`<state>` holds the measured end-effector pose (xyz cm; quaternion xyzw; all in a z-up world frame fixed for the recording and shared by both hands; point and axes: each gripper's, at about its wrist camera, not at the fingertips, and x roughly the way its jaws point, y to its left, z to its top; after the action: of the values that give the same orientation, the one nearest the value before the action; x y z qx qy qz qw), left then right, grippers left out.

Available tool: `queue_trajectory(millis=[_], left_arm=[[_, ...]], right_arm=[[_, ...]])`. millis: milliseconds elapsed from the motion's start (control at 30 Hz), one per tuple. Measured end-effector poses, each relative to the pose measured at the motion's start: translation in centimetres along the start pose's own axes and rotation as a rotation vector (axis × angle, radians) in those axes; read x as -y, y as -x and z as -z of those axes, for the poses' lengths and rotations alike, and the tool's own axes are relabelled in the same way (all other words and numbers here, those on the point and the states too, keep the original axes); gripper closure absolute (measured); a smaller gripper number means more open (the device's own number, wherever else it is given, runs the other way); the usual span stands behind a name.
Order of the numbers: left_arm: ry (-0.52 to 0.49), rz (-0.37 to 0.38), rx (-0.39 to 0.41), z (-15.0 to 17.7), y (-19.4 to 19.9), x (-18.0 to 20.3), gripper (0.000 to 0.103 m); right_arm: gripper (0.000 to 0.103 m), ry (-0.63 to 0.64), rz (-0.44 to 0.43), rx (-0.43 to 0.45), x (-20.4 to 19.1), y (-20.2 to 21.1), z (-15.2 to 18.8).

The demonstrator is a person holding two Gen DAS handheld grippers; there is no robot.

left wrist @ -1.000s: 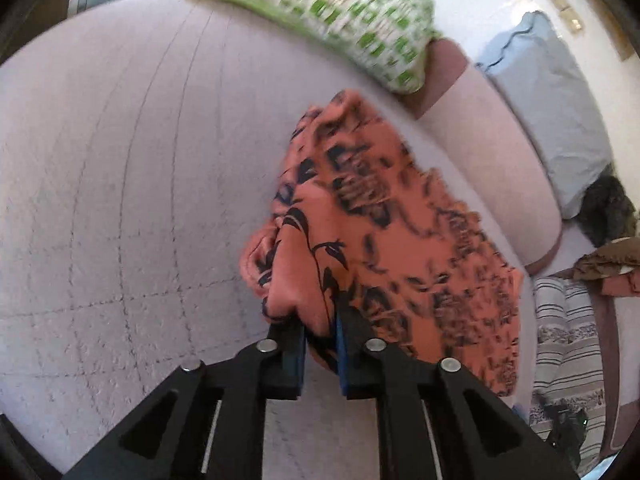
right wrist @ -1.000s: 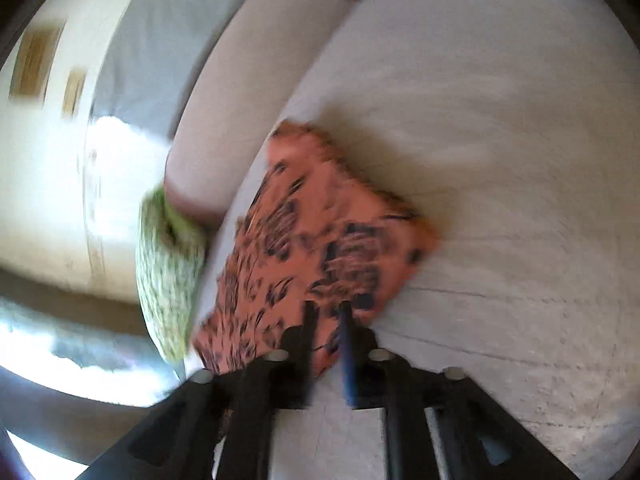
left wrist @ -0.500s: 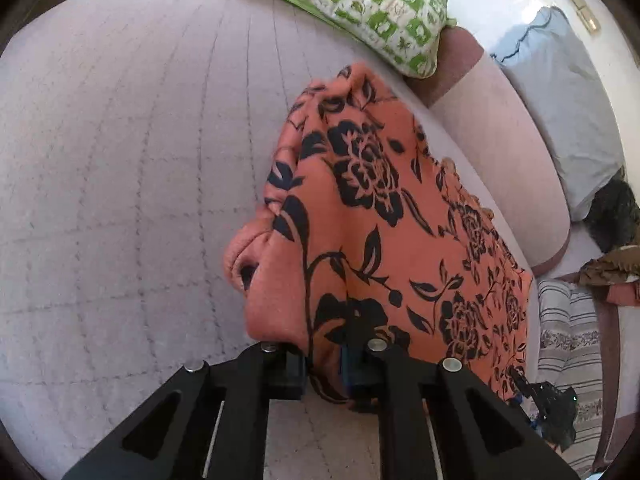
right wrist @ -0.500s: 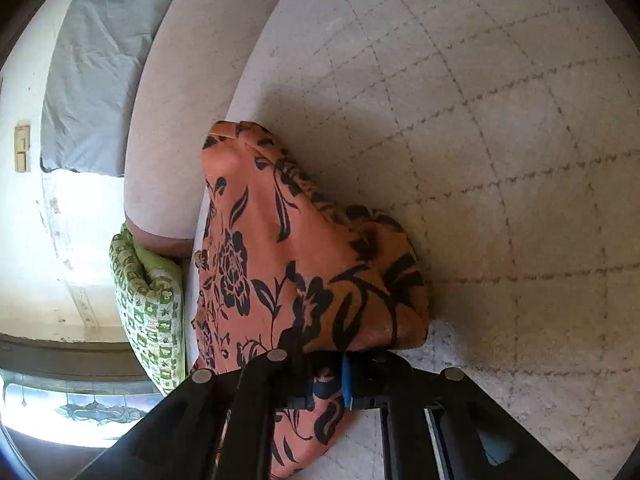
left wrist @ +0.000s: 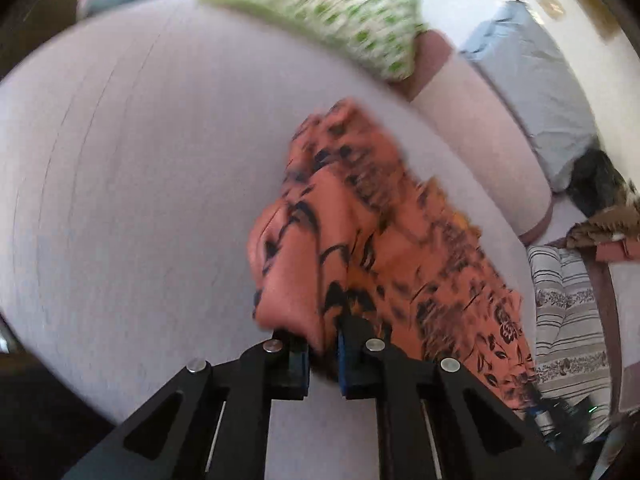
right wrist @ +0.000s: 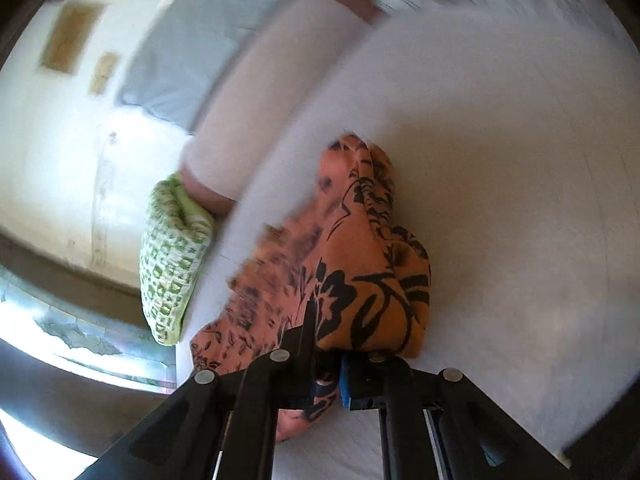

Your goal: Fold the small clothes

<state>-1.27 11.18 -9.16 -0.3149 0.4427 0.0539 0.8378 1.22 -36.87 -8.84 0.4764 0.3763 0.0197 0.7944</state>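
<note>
Mid-fold on the pale quilted bed (left wrist: 120, 200): the left gripper (left wrist: 322, 354) and right gripper (right wrist: 326, 376) each pinch an edge of the orange cloth with black flowers (left wrist: 384, 248), lifted towards twelve o'clock. Next, probably, laying it flat and even.

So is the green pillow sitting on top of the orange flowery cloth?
No, the green pillow lies apart at the bed's far edge, while the orange flowery cloth is pinched in the left claw.
</note>
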Motion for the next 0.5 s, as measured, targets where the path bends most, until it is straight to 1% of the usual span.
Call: queue_trajectory(millis=[33, 67, 100, 133, 167, 200, 233, 300, 333, 367, 400, 433, 467, 500], left_arm=[[-0.001, -0.031, 0.009, 0.8, 0.0, -0.9, 0.091], [0.021, -0.060, 0.013, 1.2, -0.3, -1.8, 0.081], [0.052, -0.070, 0.008, 1.1, -0.7, -2.6, 0.075], [0.095, -0.035, 0.002, 1.0, -0.9, -3.5, 0.074], [0.116, -0.018, -0.002, 0.8, -0.7, -3.8, 0.073], [0.117, -0.027, 0.013, 0.4, 0.0, -3.5, 0.071], [0.096, -0.046, 0.043, 0.2, 0.6, -3.1, 0.069], [0.016, -0.077, 0.127, -0.7, 2.2, -1.2, 0.063], [-0.035, -0.087, 0.166, -1.0, 2.8, 0.0, 0.058], [-0.084, -0.087, 0.186, -1.2, 3.1, 1.2, 0.054], [-0.118, -0.078, 0.193, -1.3, 3.1, 1.9, 0.053], [-0.167, -0.063, 0.193, -1.5, 2.8, 3.1, 0.051], [-0.207, -0.052, 0.183, -1.6, 2.3, 4.1, 0.047], [-0.228, -0.046, 0.173, -1.6, 1.9, 4.4, 0.045]], right_arm=[[0.091, -0.039, -0.005, -0.014, 1.3, 0.2, 0.3], [0.091, -0.057, 0.018, -0.022, 2.3, 0.3, 0.9], [0.087, -0.051, 0.049, -0.024, 3.1, 0.4, 1.3], [0.080, -0.057, 0.090, -0.037, 4.3, 0.4, 1.6], [0.057, -0.074, 0.091, -0.038, 5.2, 0.6, 1.5], [0.053, -0.092, 0.072, -0.022, 5.7, 1.2, 1.3], [0.053, -0.091, 0.072, -0.004, 5.7, 2.1, 1.0], [0.052, 0.008, 0.132, 0.102, 3.9, 4.6, 0.3], [0.051, 0.059, 0.143, 0.155, 2.7, 6.0, -0.1], [0.049, 0.080, 0.129, 0.168, 1.8, 6.3, -0.3], [0.049, 0.103, 0.099, 0.158, 0.8, 6.5, -0.6], [0.047, 0.141, 0.035, 0.118, -0.7, 6.0, -1.1], [0.039, 0.176, -0.008, 0.083, -2.2, 4.7, -1.2], [0.032, 0.207, -0.042, 0.036, -3.3, 3.6, -1.4]])
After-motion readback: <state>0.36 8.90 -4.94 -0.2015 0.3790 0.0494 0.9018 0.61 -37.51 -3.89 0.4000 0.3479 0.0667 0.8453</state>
